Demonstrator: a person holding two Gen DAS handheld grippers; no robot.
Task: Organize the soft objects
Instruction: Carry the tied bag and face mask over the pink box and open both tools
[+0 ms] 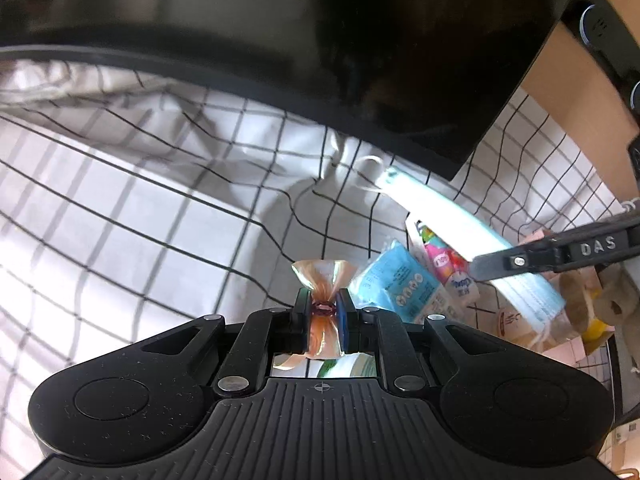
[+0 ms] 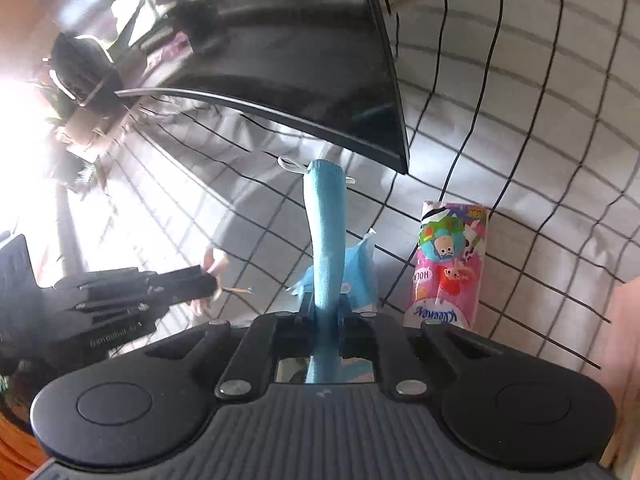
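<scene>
Jaws on the left gripper [image 1: 325, 307] clamped on a small clear orange-tinted wrapper [image 1: 323, 276], pinched at its twisted waist; the wrapper fans out above and below the pads. Right gripper [image 2: 326, 306] clamped too, on a light blue face mask [image 2: 326, 232] bunched into a narrow strip that runs from the pads toward 12 o'clock, white ear loop at its far end.

Left wrist view: at 2 o'clock from the wrapper, just beside it, a pale blue tissue packet [image 1: 394, 280]. Next to that, a pink cartoon-print tissue pack [image 1: 442, 258], partly under the mask. The mask stretches from 1 o'clock down to 4 o'clock, with the right gripper's black finger coming in from 3 o'clock across it. At 4 o'clock, a beige soft item, too blurred to identify.

Right wrist view: blue packet lies right behind the mask strip; pink pack sits at 2 o'clock, apart from the strip. Left gripper visible at 9 o'clock with the wrapper at its tip.

Everything rests on a white black-grid cloth [image 1: 140, 208]. Beyond, at 12 o'clock, a dark glossy monitor [image 1: 360, 48] overhangs the cloth.
</scene>
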